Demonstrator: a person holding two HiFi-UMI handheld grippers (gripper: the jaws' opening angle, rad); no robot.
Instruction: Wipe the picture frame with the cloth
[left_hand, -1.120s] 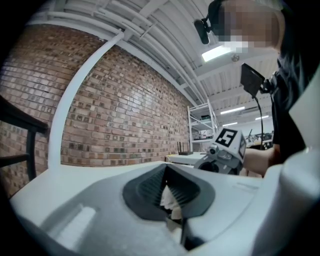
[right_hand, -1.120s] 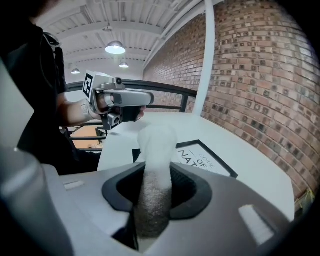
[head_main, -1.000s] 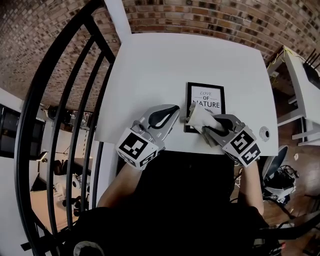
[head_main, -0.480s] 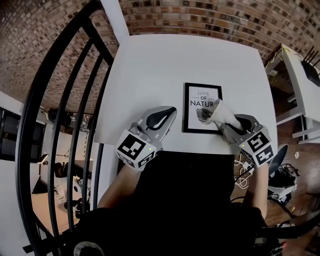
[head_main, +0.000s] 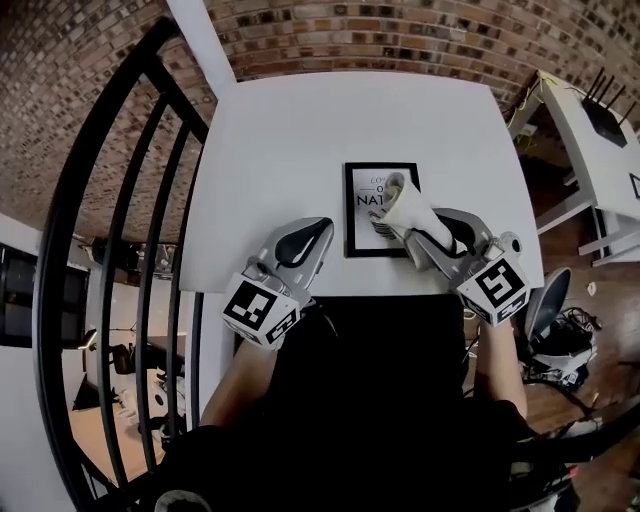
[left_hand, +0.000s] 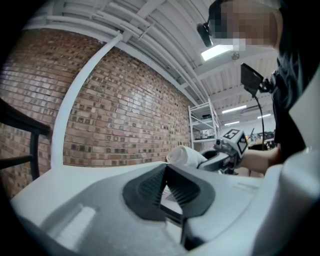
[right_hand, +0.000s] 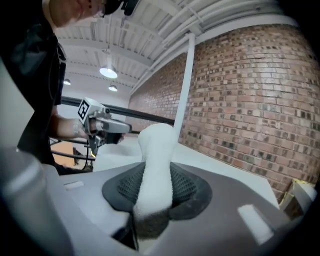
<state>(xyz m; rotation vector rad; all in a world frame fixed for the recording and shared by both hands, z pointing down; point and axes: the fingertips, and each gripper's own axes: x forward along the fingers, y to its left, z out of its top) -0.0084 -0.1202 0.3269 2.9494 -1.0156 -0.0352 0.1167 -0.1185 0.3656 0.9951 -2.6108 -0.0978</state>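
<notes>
A black picture frame (head_main: 360, 205) with a white print lies flat on the white table (head_main: 300, 120), near its front edge. My right gripper (head_main: 422, 233) is shut on a rolled white cloth (head_main: 403, 203), whose free end rests on the frame's right half and hides part of the print. From the right gripper view, the cloth (right_hand: 156, 150) sticks up between the dark pads (right_hand: 187, 187). My left gripper (head_main: 318, 232) rests on the table just left of the frame, shut with nothing in it. The left gripper view shows the cloth (left_hand: 186, 156) beyond its own shut tips (left_hand: 166, 171).
A black metal railing (head_main: 110, 250) runs along the table's left side. A brick wall (head_main: 400, 35) stands behind the table. Another white desk (head_main: 590, 160) with a black device is at the far right. The person's dark clothing fills the foreground.
The right gripper has swept the cloth over the frame: from its lower left, to its right edge, now to its upper middle. The left gripper stays beside the frame.
</notes>
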